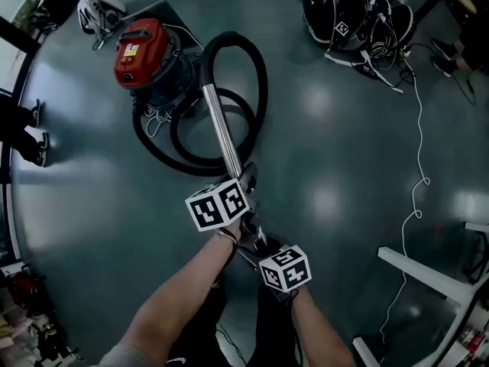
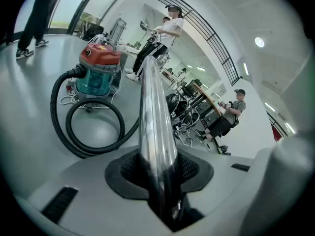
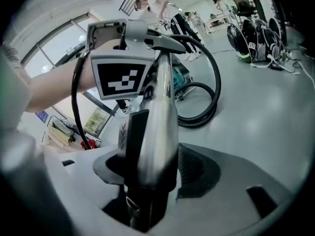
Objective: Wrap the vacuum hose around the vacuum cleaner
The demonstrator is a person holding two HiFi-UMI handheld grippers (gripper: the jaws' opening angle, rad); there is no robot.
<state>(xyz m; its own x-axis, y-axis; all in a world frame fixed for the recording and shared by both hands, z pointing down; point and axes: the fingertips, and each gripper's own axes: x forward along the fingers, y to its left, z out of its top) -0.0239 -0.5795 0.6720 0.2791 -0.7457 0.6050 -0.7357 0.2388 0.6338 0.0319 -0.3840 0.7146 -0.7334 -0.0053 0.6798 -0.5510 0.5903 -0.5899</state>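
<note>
Noted: left gripper [image 1: 243, 183] pinches the metal tube [image 1: 221, 132]; right gripper [image 1: 260, 239] spread around its lower end. Recommend closing right before swinging hose [image 1: 252, 60] round vacuum cleaner [image 1: 141, 52].

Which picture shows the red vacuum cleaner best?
The left gripper view: the vacuum cleaner stands whole, side-on, red lid over blue-green tank. The head view shows it from above, mostly its lid. In the right gripper view the metal tube hides most of it.
</note>
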